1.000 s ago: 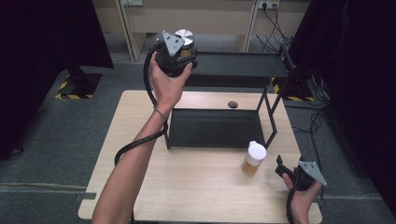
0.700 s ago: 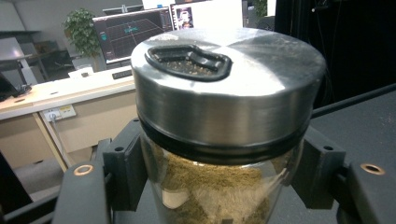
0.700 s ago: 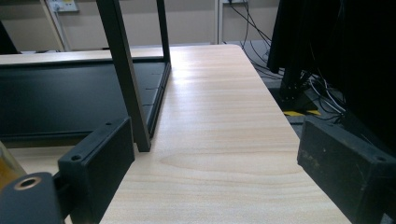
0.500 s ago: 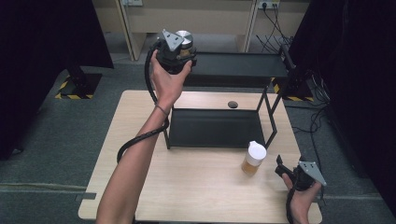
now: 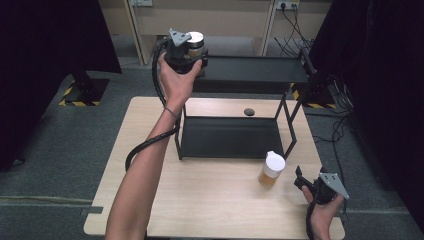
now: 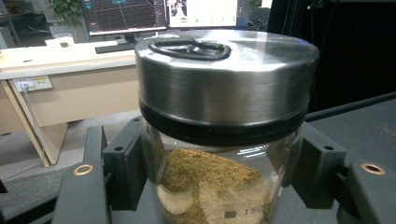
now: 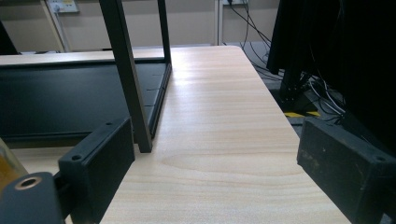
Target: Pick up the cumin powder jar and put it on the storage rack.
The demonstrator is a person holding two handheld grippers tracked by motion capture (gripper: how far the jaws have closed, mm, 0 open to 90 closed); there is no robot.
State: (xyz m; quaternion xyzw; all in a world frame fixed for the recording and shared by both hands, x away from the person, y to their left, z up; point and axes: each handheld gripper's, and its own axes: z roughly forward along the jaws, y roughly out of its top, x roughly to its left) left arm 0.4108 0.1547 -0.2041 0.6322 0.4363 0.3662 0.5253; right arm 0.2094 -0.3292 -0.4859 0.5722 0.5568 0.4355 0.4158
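Note:
My left gripper (image 5: 192, 56) is raised at the left end of the black rack's top shelf (image 5: 255, 69), shut on a glass jar (image 5: 195, 44) with a steel lid. In the left gripper view the jar (image 6: 219, 140) sits between both jaws and holds brown powder. My right gripper (image 5: 305, 181) rests low at the table's front right corner, open, with bare tabletop (image 7: 219, 154) between its jaws. A small bottle (image 5: 271, 169) with a white cap and amber contents stands just left of it, in front of the rack's lower shelf (image 5: 230, 137).
The rack's front right leg (image 7: 128, 79) stands close ahead of the right gripper. A small dark round object (image 5: 248, 111) lies on the table behind the lower shelf. Cables (image 5: 340, 125) hang off the table's right side. A desk with monitors (image 6: 126, 14) is beyond.
The left gripper with the jar has shifted slightly back and toward the top shelf. The right gripper has stayed in place.

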